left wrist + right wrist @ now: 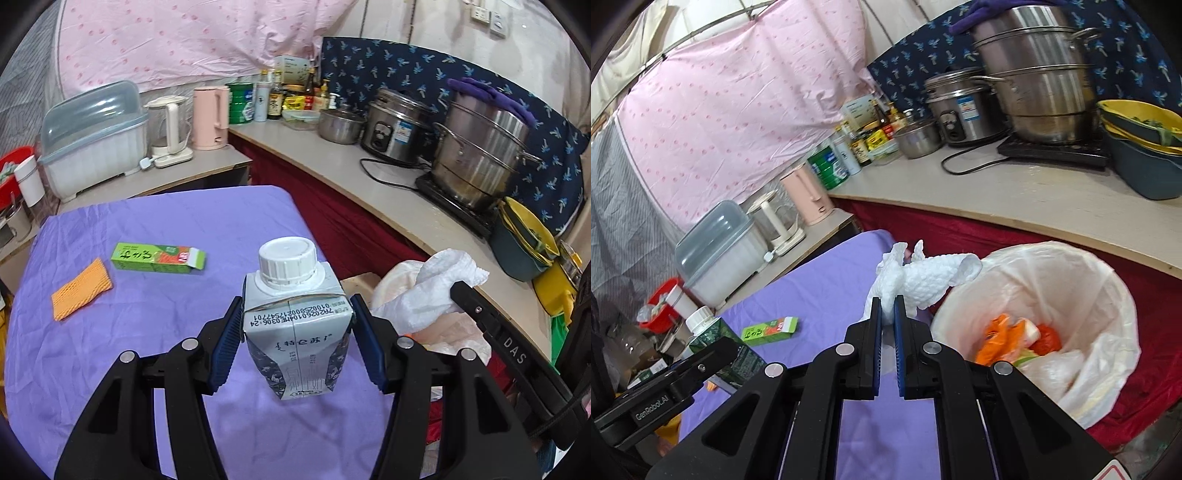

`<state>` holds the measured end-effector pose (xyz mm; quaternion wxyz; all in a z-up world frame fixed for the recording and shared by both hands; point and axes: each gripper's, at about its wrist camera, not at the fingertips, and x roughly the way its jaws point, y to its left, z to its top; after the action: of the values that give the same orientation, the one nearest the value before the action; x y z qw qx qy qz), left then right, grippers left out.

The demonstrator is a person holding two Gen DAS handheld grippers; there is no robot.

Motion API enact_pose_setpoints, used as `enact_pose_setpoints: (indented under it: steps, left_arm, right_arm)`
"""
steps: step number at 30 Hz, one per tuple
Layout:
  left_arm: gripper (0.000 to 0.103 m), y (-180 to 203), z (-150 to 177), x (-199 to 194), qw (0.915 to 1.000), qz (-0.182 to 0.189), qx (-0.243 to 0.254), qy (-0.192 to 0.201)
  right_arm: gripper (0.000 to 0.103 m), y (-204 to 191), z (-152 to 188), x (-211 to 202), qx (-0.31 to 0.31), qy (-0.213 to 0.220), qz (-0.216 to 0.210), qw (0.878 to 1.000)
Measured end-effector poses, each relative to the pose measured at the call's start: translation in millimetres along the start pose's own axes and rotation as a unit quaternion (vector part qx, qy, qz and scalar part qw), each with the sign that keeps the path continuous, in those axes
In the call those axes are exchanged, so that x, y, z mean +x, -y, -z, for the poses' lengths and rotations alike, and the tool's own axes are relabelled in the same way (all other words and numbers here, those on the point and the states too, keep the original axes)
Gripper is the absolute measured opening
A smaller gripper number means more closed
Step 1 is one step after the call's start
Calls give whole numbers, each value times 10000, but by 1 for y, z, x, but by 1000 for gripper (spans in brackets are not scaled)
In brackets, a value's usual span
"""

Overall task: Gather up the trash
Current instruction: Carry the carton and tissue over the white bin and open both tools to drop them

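The left tool (297, 332) pinches a milk carton (295, 332) above the purple-covered worktop (147, 350). The right tool (888, 310) is pressed together on a crumpled paper towel (919, 277), just beside the lined trash bin (1108, 295) holding scraps.

Left gripper (297, 328) angled downward, blue pads (226, 343) pressed on both sides of a milk carton (295, 332), carton upright between the fingers. Right gripper (887, 314) also tilted down, jaws nearly together, pinching a crumpled white paper towel (923, 275) that sticks out past its fingertips.
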<state>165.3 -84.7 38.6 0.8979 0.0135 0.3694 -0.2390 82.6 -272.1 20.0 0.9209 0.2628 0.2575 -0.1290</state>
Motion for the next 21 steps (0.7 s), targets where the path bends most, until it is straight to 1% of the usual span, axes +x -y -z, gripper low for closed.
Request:
enact_pose_setpoints:
  steps: [12,16,21]
  left_arm:
    - [55,85,-1,8,9974,533,479,-64]
    - [55,111,-3,16,9953,757,600,-112]
    - [55,134,-4,33,9933,918,659,-257]
  right_arm:
    - [7,73,-10,-25,411,155,442,9981]
    - [7,92,-10,-28,526,181,566,9968]
    - [7,113,-12,-30,629,190,725,9952]
